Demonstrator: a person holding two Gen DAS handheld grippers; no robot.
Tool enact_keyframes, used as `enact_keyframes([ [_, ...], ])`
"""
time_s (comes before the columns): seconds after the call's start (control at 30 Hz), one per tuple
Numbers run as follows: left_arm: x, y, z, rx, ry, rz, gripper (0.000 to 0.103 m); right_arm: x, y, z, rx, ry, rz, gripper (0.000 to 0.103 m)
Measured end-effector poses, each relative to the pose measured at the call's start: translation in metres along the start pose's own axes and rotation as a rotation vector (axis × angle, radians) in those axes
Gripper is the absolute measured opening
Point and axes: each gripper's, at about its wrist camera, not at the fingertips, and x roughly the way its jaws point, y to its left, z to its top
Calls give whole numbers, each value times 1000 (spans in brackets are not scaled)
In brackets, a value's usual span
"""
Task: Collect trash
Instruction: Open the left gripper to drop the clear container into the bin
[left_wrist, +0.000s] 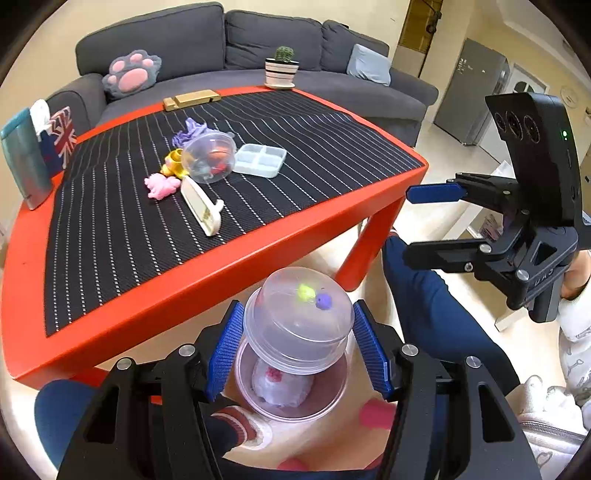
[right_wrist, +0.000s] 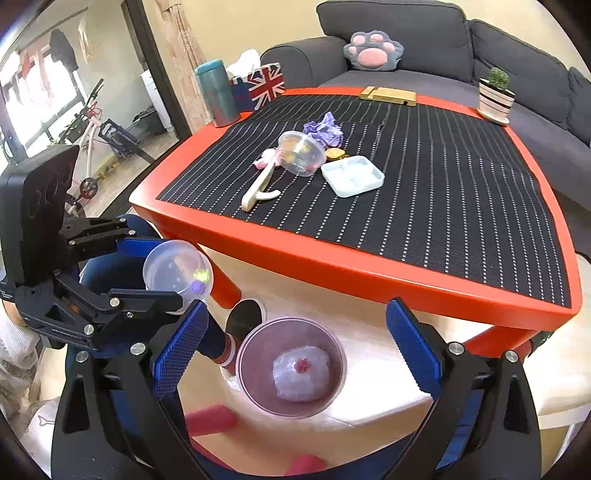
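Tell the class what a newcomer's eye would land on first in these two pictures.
First, the bright orange table under its black pinstriped mat, with toys and scraps clustered mid-mat. Next, the clear plastic tub clamped in the left gripper, poised over the round pink-rimmed bin on the floor. The right gripper gapes empty above that bin.

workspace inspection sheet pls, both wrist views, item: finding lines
surface: red table under a black striped mat.
job's things: clear container gripped over a pink-rimmed bowl holding a wrapped wad; purple crumpled paper on the mat.
clutter: tipped clear tub, divided tray, cactus pot, tissue box.
grippers: left gripper jaws closed on the clear container; right gripper jaws wide, empty.
cables: nothing seen.
surroundings: grey sofa.
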Motion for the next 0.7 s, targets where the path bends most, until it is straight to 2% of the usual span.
enact_keyframes([
  [0.2, 1, -5, 3, 12, -3, -3, 59, -6, -6, -3, 19, -12, -6, 95],
  [0.23, 1, -6, 4, 13, -3, -2, 66, -6, -7, -3, 20, -14, -5, 96],
  [0.27, 1, -5, 4, 10, -8, 0, 80, -6, -7, -3, 21, -16, -7, 96],
  [0.33, 0, -5, 4, 2, -32, 8, 89, -7, -8, -3, 24, -18, -7, 96],
  [0.7, -3, 4, 3, -49, -44, 13, 94, -3, -7, -5, 25, -8, -7, 96],
])
